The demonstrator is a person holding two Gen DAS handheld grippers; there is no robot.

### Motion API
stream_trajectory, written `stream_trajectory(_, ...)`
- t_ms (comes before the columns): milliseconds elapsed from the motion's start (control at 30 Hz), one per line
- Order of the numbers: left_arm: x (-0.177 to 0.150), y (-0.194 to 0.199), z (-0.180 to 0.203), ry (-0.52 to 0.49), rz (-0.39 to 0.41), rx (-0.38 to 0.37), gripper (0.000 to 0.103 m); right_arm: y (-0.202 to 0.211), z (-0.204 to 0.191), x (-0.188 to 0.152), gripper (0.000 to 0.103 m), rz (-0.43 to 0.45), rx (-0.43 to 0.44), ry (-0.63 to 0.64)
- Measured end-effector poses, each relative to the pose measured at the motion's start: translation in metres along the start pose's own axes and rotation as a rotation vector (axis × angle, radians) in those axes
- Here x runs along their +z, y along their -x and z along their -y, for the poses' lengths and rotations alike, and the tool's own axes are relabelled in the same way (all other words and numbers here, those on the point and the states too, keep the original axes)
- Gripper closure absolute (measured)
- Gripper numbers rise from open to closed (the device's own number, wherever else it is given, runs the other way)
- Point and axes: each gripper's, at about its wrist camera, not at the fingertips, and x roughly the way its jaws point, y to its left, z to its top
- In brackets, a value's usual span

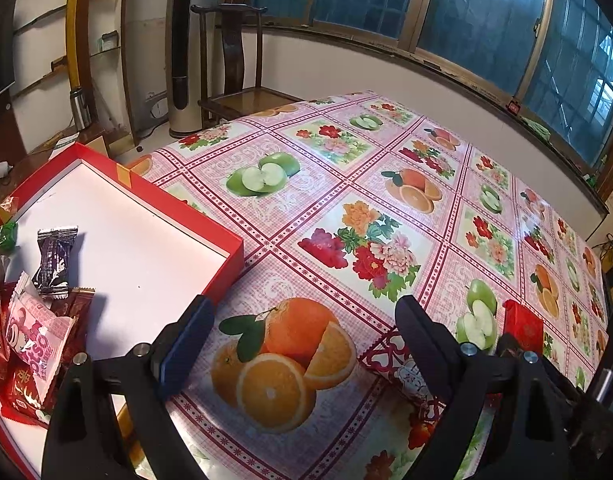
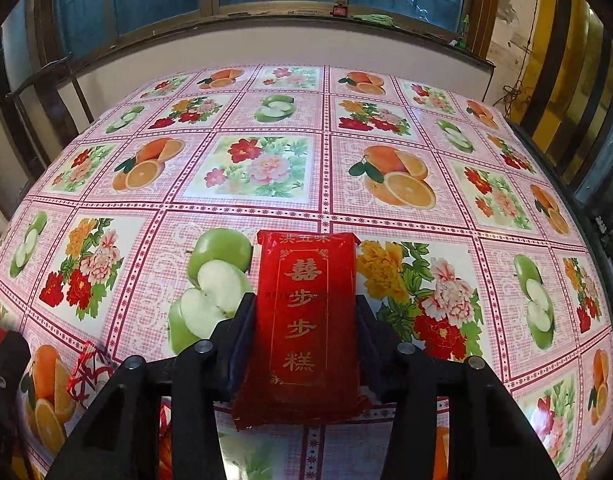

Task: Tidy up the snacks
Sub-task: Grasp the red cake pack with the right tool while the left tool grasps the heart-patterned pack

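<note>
**A:** What did I have on the far left?

**B:** A red box (image 1: 226, 258) with a white floor sat on the tablecloth (image 1: 386, 200). Wrapped snacks lay in its near left corner: a dark purple packet (image 1: 54, 258), a pink packet (image 1: 36, 330), red packets (image 1: 20, 394) beneath it, and a small green one (image 1: 5, 236) at the edge.

**A:** And my left gripper (image 1: 306, 338)?

**B:** I saw its jaws spread wide with nothing between them, only the printed oranges on the cloth below. Its left finger hung just over the box's near corner. A red-and-white patterned wrapper (image 1: 394, 364) lay on the cloth near the right finger.

**A:** Further right?

**B:** My right gripper (image 2: 304, 312) pinched a red cake packet (image 2: 306, 320) with gold characters. Both pads pressed its long sides, and the packet stood lengthwise between the fingers, its far end reaching out over the printed apple and flowers. From the left camera, that packet showed as a red block at the right edge, well apart from the box.
</note>
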Motion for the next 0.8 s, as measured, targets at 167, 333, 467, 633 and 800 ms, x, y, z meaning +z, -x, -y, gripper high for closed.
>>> stream_trajectory(167, -0.002, -0.001, 0.005, -0.026, -0.007, -0.004, 0.012, 0.012, 0.036, -0.017, 0.053, -0.027, 0.015, -0.043)
stream_trajectory(333, -0.008, -0.009, 0.016, -0.082, -0.049, -0.017, 0.012, 0.031, 0.092, -0.044, 0.054, -0.054, 0.026, -0.110)
stream_trajectory(467, -0.020, -0.016, 0.040, -0.211, -0.095, -0.042, 0.011, 0.045, 0.140, -0.062, 0.054, -0.048, 0.091, -0.221)
stream_trajectory(633, -0.034, -0.016, 0.063, -0.358, -0.067, 0.000, 0.007, 0.048, 0.148, -0.066, 0.054, -0.052, 0.170, -0.259)
stream_trajectory(800, -0.034, -0.024, 0.065, -0.362, -0.082, -0.049, 0.007, 0.047, 0.144, -0.067, 0.054, -0.059, 0.217, -0.258)
